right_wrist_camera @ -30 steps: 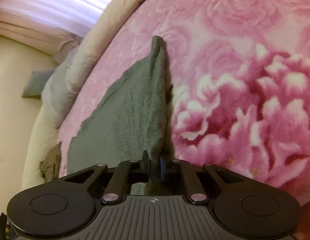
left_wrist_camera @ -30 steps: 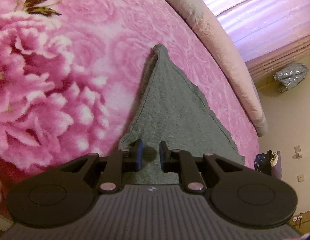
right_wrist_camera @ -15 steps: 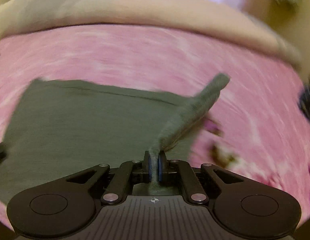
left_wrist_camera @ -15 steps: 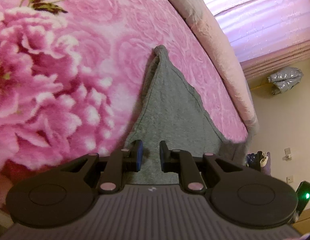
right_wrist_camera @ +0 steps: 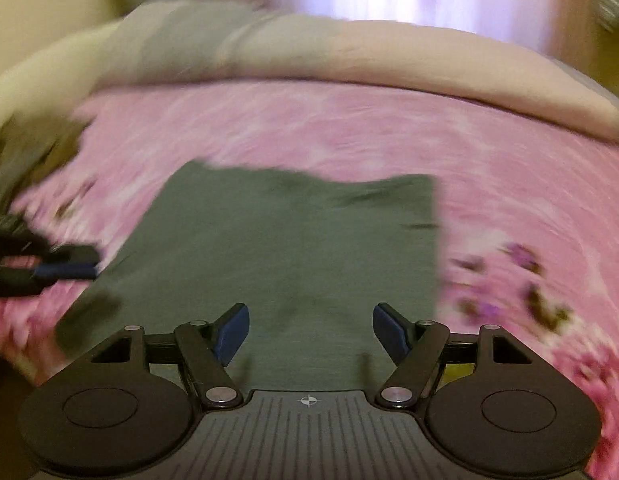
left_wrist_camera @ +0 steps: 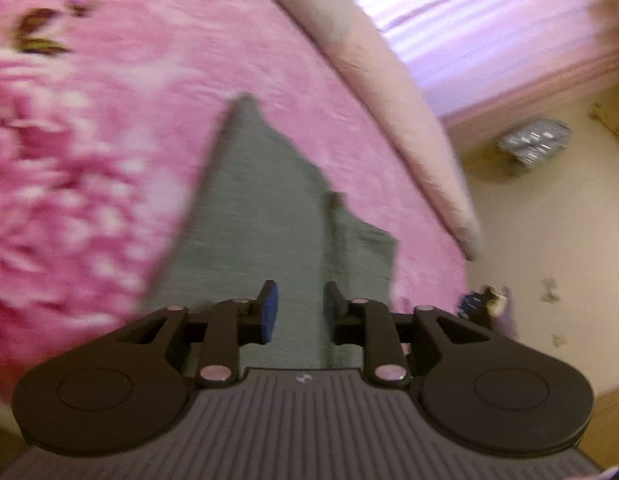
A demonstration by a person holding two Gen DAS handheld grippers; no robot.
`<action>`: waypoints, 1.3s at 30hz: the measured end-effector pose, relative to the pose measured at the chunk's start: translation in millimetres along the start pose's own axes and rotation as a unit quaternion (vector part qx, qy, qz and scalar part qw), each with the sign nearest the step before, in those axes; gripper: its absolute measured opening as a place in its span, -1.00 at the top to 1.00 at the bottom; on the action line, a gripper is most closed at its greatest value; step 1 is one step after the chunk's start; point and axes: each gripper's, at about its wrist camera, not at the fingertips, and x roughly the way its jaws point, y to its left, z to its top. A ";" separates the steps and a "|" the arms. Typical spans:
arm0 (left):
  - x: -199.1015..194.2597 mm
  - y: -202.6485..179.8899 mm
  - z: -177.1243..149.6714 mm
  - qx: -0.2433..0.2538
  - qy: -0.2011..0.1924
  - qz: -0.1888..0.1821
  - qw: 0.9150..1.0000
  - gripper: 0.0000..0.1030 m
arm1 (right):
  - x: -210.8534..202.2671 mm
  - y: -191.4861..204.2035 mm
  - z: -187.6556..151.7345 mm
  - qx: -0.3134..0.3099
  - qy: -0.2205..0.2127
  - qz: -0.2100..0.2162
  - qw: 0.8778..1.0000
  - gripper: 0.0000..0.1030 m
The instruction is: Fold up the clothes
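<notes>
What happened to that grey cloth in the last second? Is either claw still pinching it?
The right gripper, clamped on the grey garment's edge a second ago, carried that flap across, then opened and let go; the garment now lies flat as a folded rectangle. The left gripper stayed open, holding nothing, over the garment. The pink floral blanket has not changed.

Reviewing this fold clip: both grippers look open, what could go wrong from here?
1. The garment has a raised crease near its far edge; pressing now may set it crooked.
2. The left gripper hangs low over the cloth and could snag it.
3. The fleecy blanket may drag the fold if the right gripper slides it.
</notes>
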 end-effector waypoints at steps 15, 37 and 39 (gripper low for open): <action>142.0 -27.8 0.5 -0.020 0.112 0.006 0.993 0.40 | 28.1 -151.9 -5.2 0.274 0.059 0.015 0.960 -0.37; 51.9 -46.5 60.4 0.158 0.013 0.089 0.983 0.97 | 85.0 -73.5 34.0 0.140 0.062 0.063 0.986 -0.38; 50.4 -17.7 62.8 0.124 0.022 0.112 0.986 0.97 | 93.0 -62.0 35.9 0.132 0.066 0.071 0.986 -0.38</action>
